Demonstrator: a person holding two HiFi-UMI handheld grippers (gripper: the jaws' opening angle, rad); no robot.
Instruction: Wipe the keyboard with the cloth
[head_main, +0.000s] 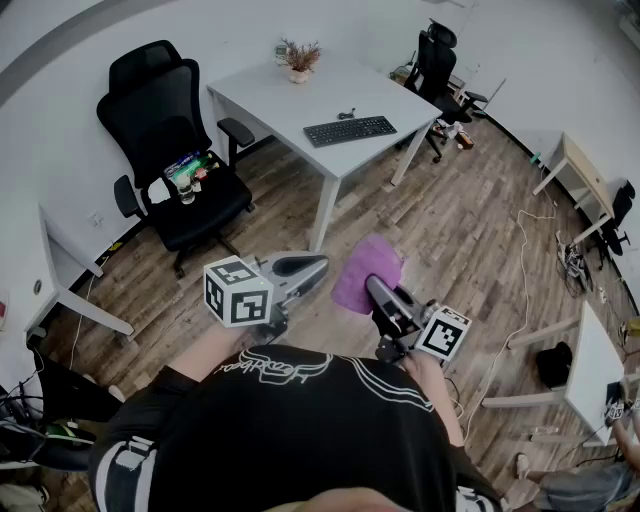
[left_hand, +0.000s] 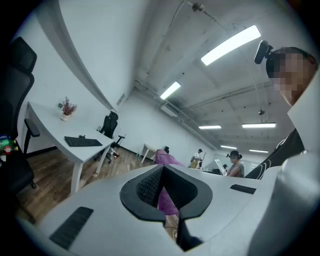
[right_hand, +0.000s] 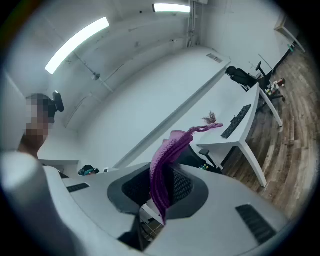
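A black mesh office chair (head_main: 165, 110) stands at the left. The left hand-held gripper (head_main: 318, 266), smooth grey plastic, has its jaws together on nothing. Well beyond it, a flat black keyboard (head_main: 350, 130) lies on the white tabletop (head_main: 290, 100). The right hand-held gripper (head_main: 378, 290) pinches a soft, ribbed purple cloth (head_main: 365, 265) over the wooden floor (head_main: 460, 230).

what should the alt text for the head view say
Seen from above, a person's right hand-held gripper clamps a purple cloth beside the left hand-held gripper. Ahead, across a wood floor, a black keyboard lies on a white desk, with a black office chair beside it.
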